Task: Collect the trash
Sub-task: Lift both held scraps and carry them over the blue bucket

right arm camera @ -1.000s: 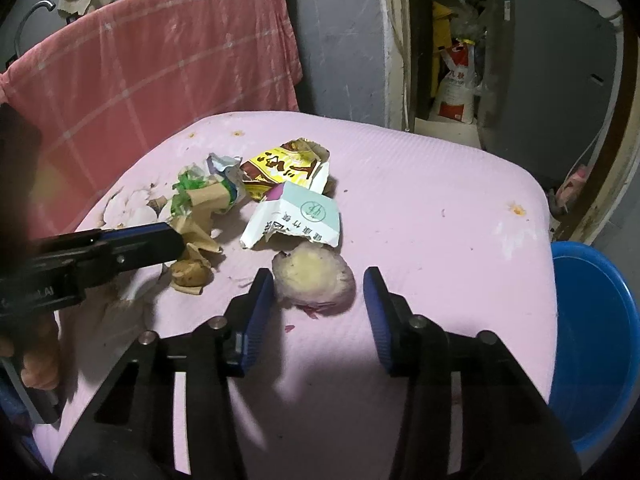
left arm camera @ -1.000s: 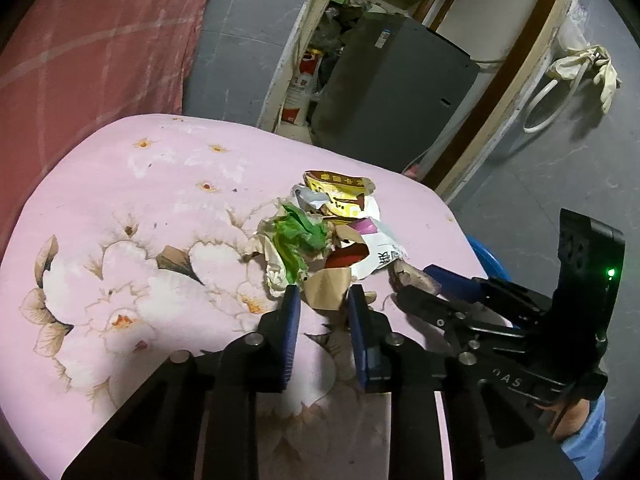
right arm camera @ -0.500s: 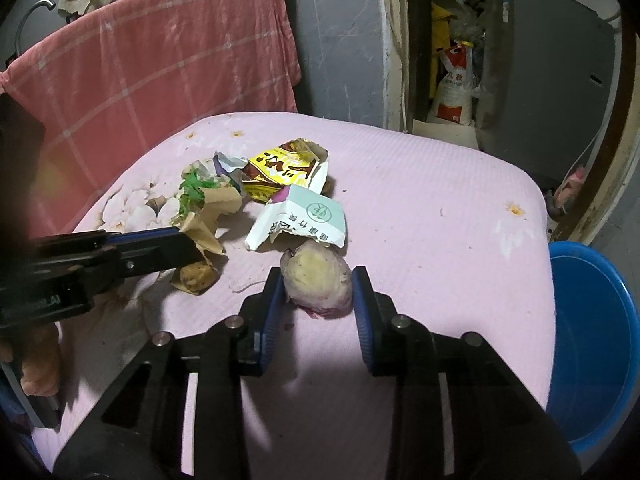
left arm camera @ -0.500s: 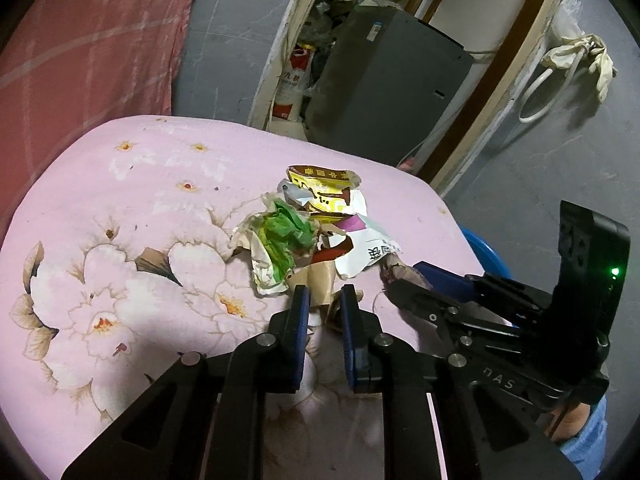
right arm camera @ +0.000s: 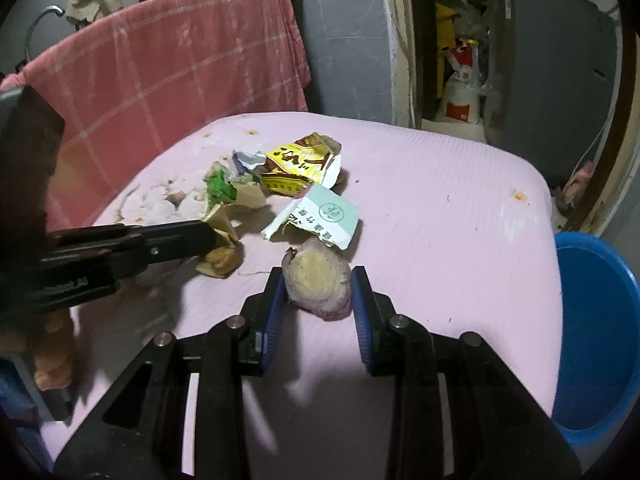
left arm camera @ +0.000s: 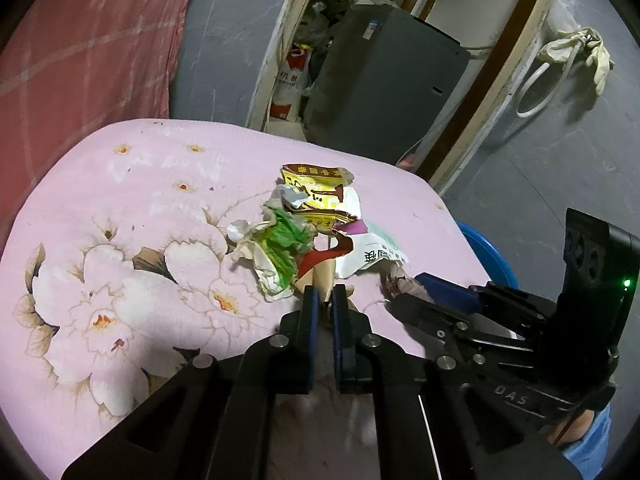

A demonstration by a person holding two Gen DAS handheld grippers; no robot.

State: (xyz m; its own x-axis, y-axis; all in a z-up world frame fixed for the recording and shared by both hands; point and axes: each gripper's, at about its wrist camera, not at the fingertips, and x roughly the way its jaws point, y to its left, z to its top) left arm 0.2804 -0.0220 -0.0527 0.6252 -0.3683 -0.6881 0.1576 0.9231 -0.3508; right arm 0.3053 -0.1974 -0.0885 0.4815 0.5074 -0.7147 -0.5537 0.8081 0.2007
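Observation:
A heap of trash lies on the pink flowered table (left arm camera: 120, 208): a yellow wrapper (left arm camera: 316, 188), green and white crumpled plastic (left arm camera: 280, 244), a white torn carton (right arm camera: 320, 216) and brown paper (left arm camera: 322, 276). My left gripper (left arm camera: 324, 300) is shut on the brown paper at the near edge of the heap; it also shows in the right wrist view (right arm camera: 208, 236). My right gripper (right arm camera: 318, 292) is shut on a round yellowish food scrap (right arm camera: 318, 280) with a purple underside, just in front of the carton.
A blue bucket (right arm camera: 592, 328) stands on the floor off the table's right edge. A pink checked cloth (right arm camera: 180, 64) hangs behind the table. A grey cabinet (left arm camera: 384, 76) and a sack (right arm camera: 460, 92) stand in the doorway beyond.
Both grippers have closed: the left one on the brown paper, the right one on the food scrap. Both moved slightly forward toward the heap.

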